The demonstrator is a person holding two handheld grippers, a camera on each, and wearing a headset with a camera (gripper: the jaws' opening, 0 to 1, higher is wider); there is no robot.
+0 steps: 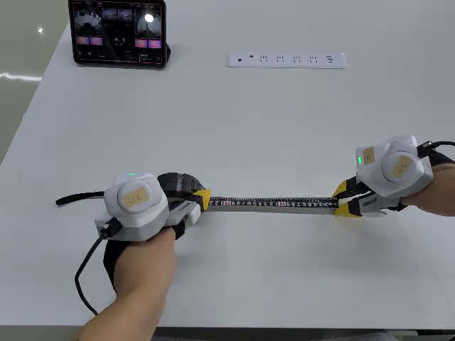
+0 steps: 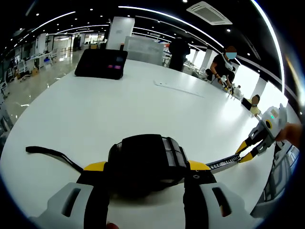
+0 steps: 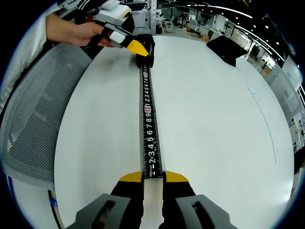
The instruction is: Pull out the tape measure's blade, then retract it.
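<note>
My left tool clamps the tape measure case; my right tool pinches the extended blade. I judge the pull-out done; next I ease it back.

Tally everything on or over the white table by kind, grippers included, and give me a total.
Tape measure: 1
Tablet: 1
Power strip: 1
Grippers: 2, the left gripper and the right gripper
Total: 5
</note>
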